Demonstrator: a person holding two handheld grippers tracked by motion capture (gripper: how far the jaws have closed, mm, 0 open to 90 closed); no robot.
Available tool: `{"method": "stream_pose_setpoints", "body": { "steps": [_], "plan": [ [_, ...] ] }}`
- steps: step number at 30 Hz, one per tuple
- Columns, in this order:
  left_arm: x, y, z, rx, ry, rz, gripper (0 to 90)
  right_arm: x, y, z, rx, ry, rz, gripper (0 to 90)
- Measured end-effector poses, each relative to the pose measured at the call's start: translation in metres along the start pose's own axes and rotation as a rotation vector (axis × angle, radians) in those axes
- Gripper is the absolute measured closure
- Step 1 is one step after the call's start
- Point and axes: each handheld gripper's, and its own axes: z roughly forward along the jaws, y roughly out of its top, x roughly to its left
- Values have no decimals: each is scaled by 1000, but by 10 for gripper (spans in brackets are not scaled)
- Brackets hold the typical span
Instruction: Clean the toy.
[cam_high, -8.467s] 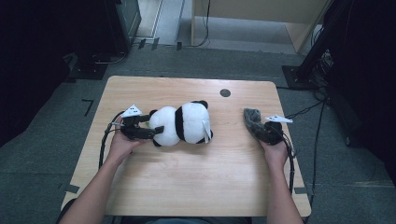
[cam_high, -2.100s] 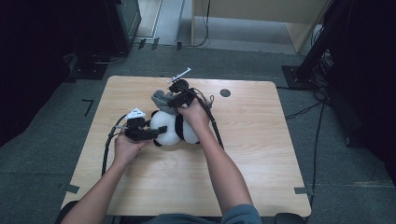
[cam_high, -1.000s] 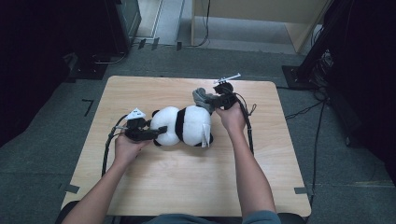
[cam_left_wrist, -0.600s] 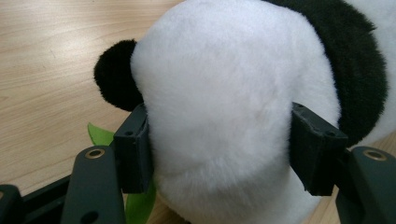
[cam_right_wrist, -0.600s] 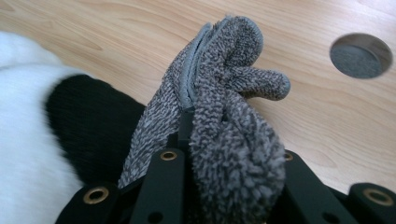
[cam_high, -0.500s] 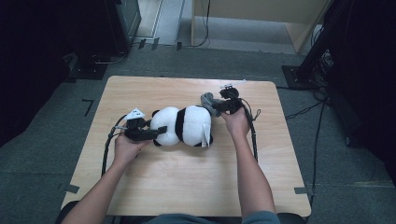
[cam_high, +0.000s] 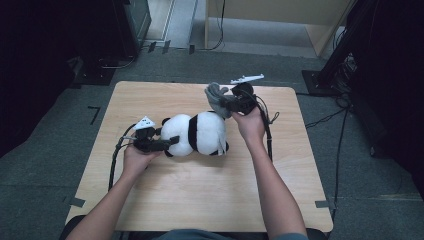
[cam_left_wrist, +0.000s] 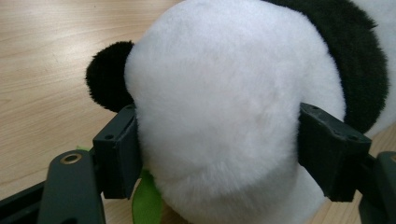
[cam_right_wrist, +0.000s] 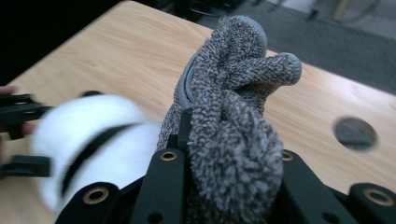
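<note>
Left gripper (cam_left_wrist: 219, 154), jaws just eased wider, pads against both sides of the panda's (cam_high: 197, 134) white head. Right gripper (cam_right_wrist: 229, 168), jaws pinched tight on a grey sock (cam_right_wrist: 233, 116), raised above the panda's rear end. The panda lies mid-table (cam_high: 200, 200).

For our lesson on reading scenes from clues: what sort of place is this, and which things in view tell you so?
Probably a lab or workshop set up for recording. A bare wooden table stands on grey carpet, cables trail over the floor, and dark equipment stands surround it.
</note>
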Motion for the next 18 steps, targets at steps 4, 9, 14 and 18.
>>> {"method": "stream_pose_setpoints", "body": {
  "steps": [4, 9, 14, 18],
  "plan": [
    [0, 0, 0, -1, -1, 3, 227, 32, 4, 5, -8, 58, -44, 768],
    [0, 0, 0, -7, -1, 2, 227, 73, 2, 27, 3, 133, -111, 767],
    [0, -1, 0, -9, -3, 3, 226, 106, -3, 47, 13, 194, -132, 767],
    [0, -1, 0, -8, -2, 2, 226, 123, -7, 58, 9, 230, -138, 767]
  ]
}}
